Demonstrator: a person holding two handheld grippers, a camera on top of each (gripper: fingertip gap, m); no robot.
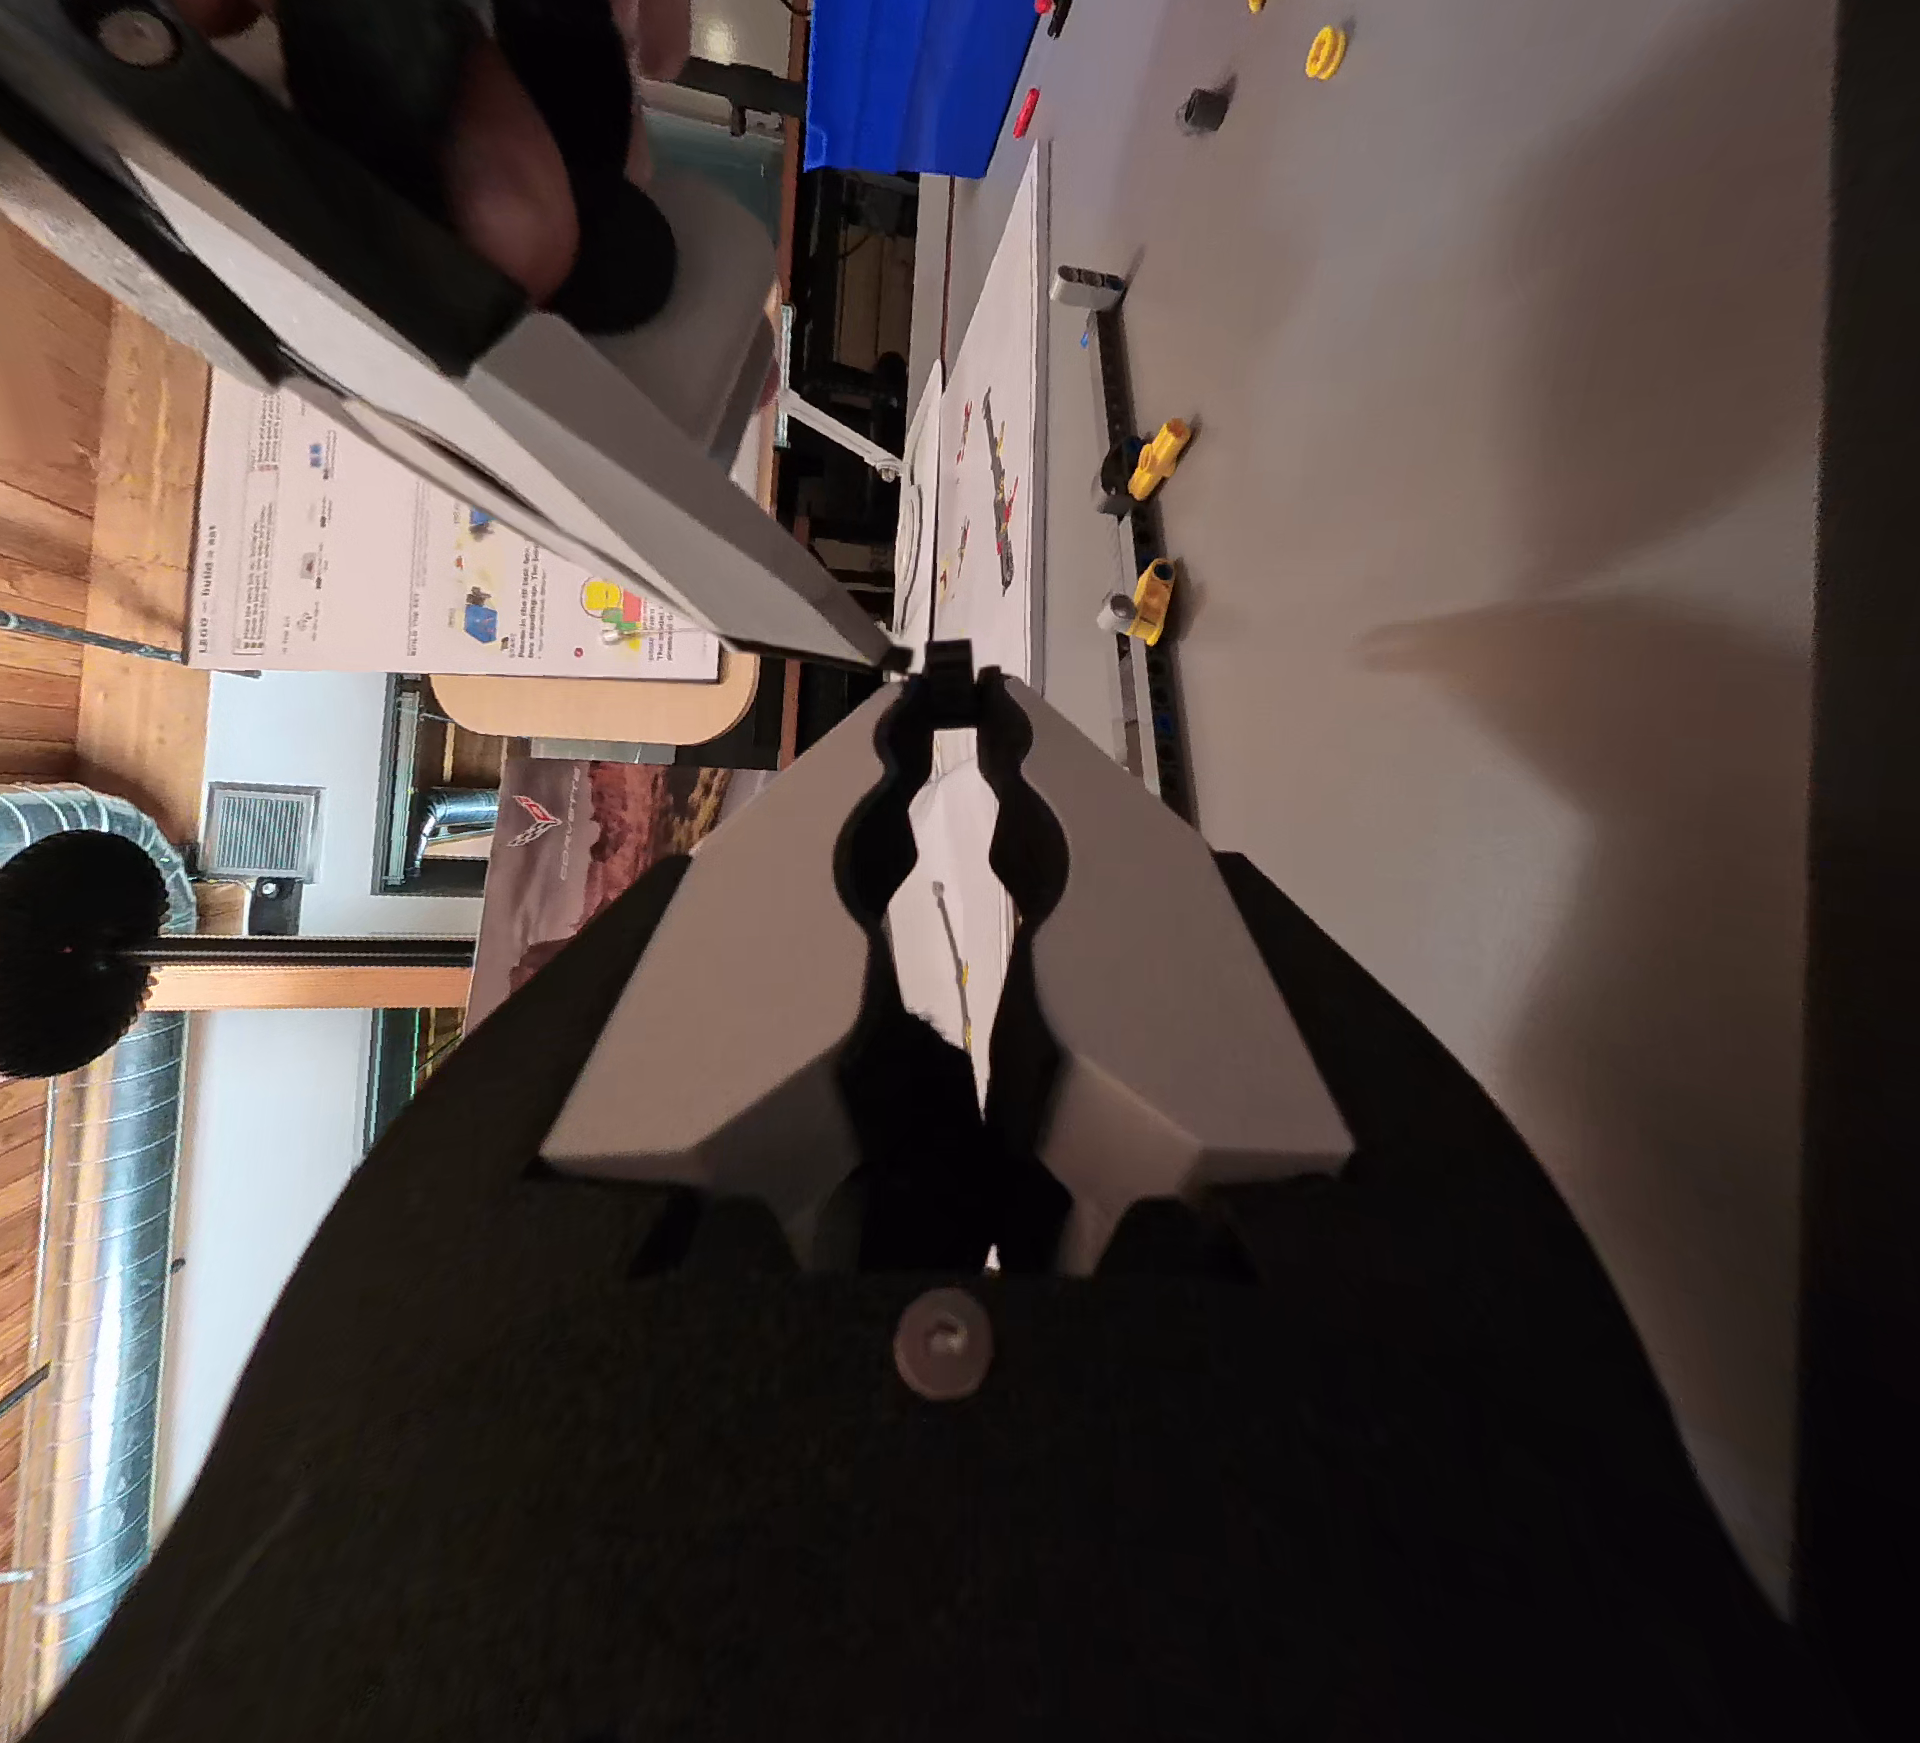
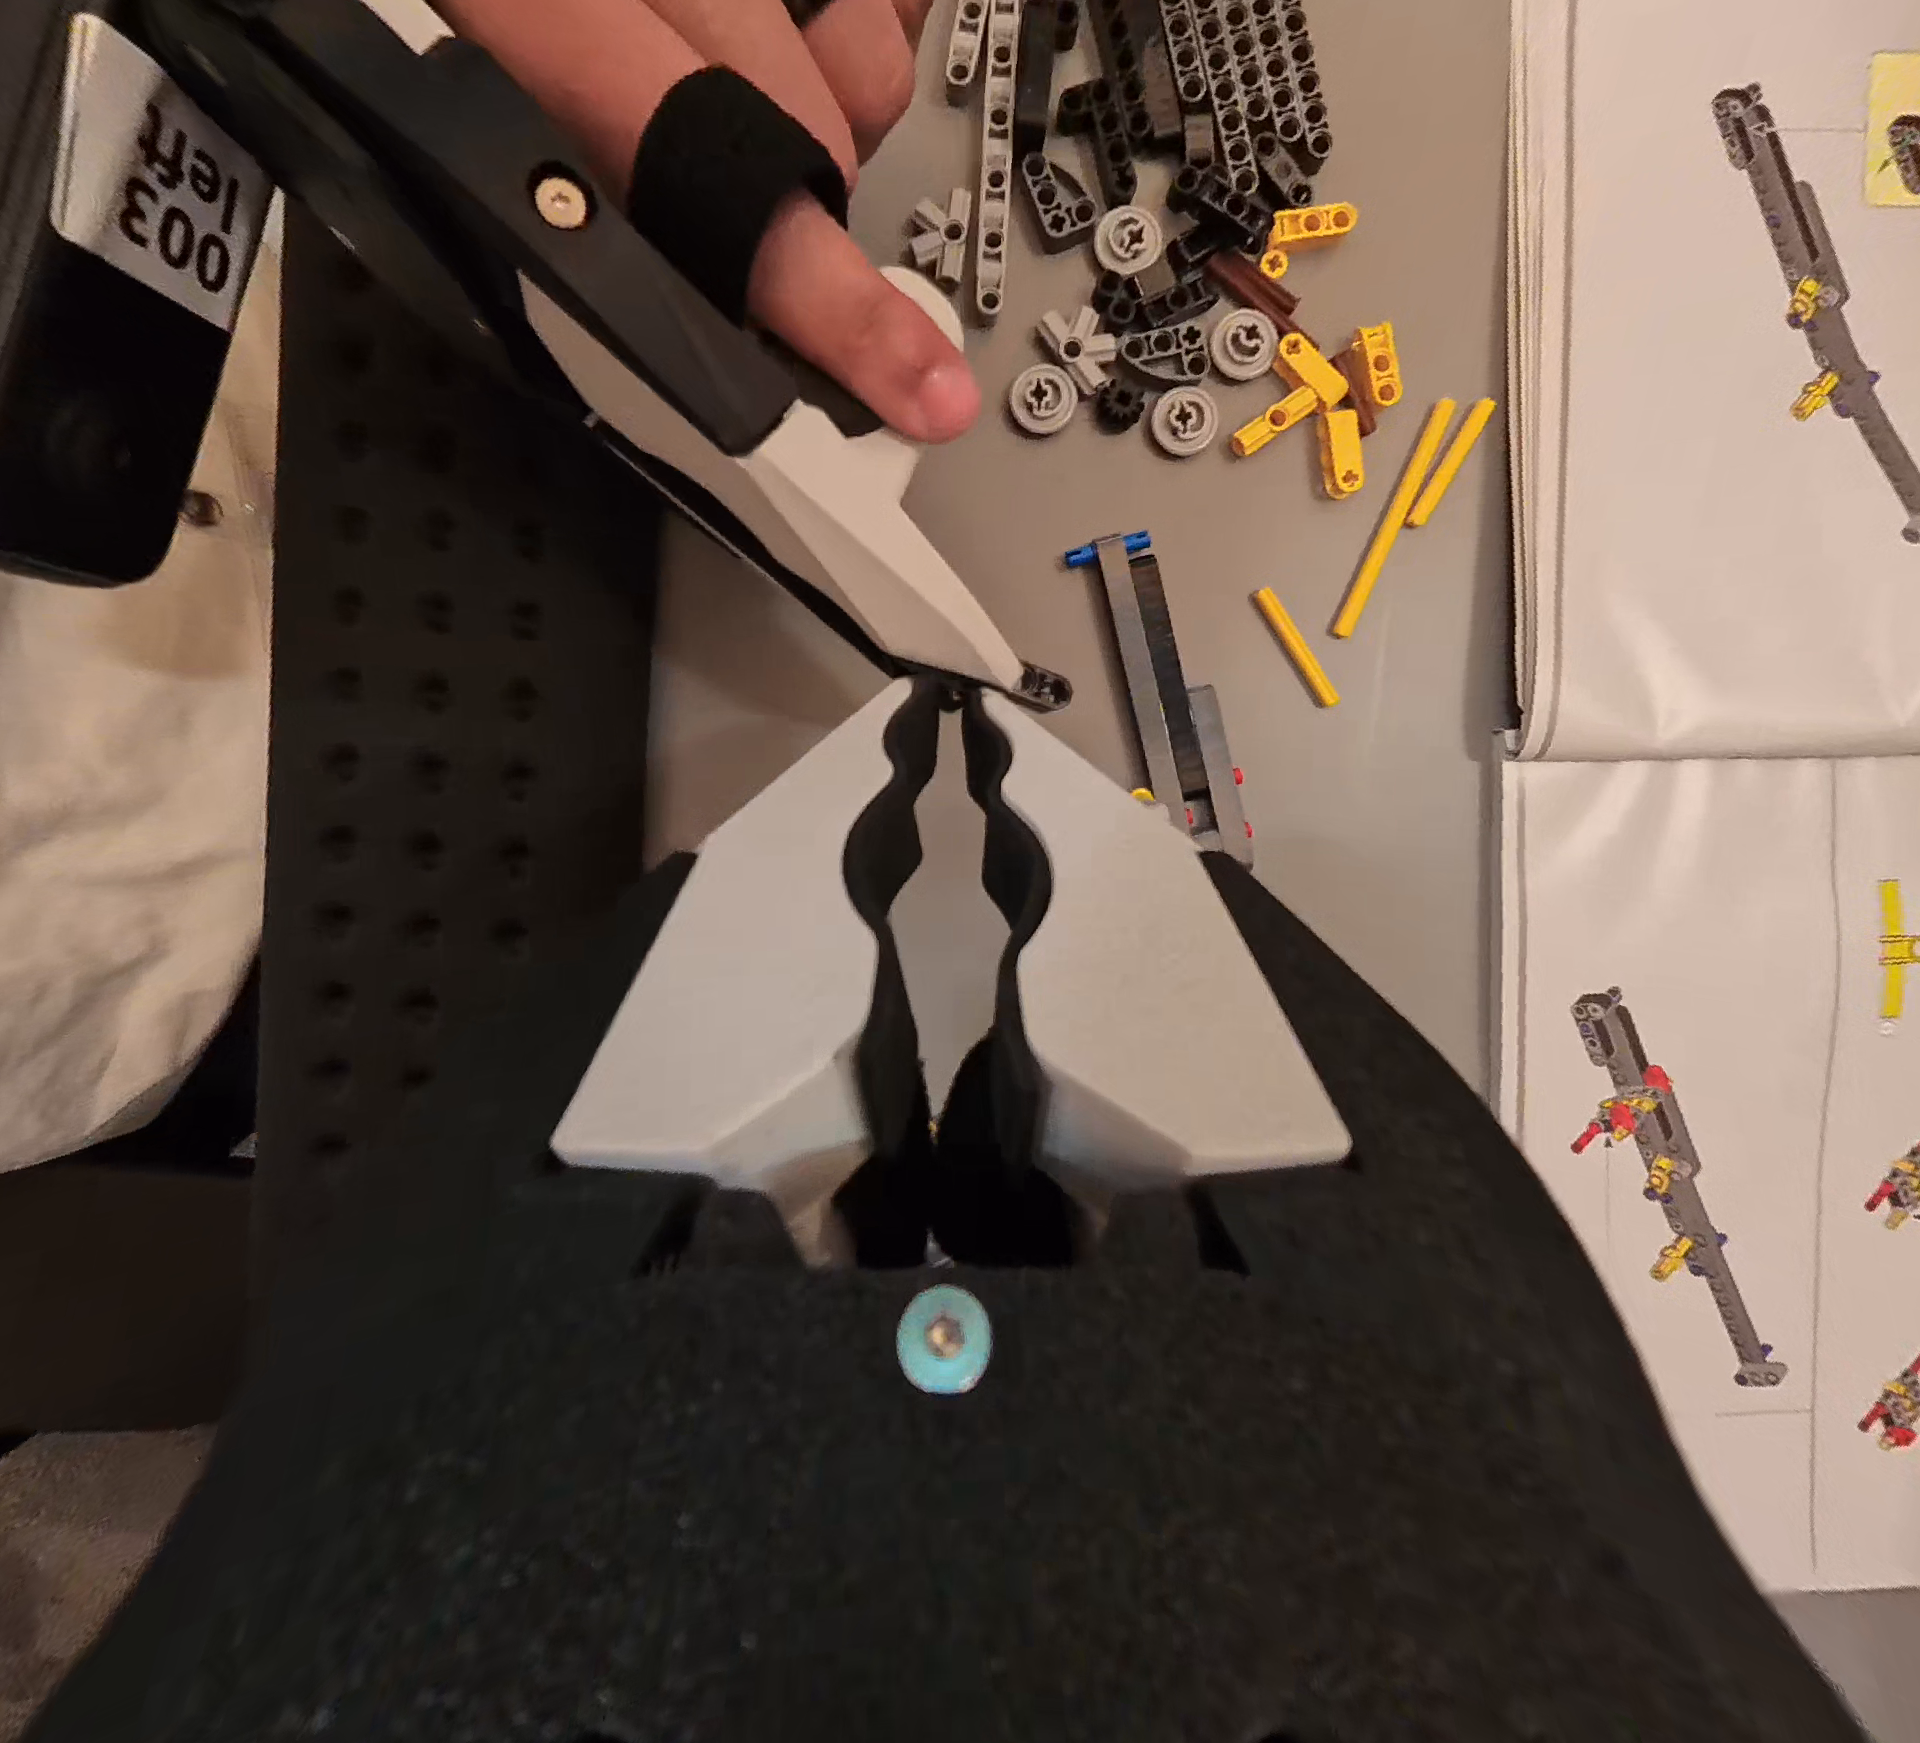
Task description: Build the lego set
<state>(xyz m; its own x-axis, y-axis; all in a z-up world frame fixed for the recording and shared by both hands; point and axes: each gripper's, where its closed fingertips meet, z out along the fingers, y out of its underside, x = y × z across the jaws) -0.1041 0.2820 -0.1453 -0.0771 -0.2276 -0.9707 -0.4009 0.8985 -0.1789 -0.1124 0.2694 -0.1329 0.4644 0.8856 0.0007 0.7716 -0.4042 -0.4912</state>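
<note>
Left claw (image 1: pixel 951 670) pinching small black piece (image 1: pixel 948 654), right claw (image 2: pixel 943 691) tip-to-tip.

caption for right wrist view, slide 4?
Both grippers pinch one small black pin above the loose Lego pile.

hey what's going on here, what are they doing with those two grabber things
A person is building a Lego set with two handheld grippers. The left gripper is shut on a small black piece, and the right gripper meets it tip to tip, apparently passing or joining that piece. On the grey table lie a part-built beam, a pile of loose parts and open instructions.
</note>
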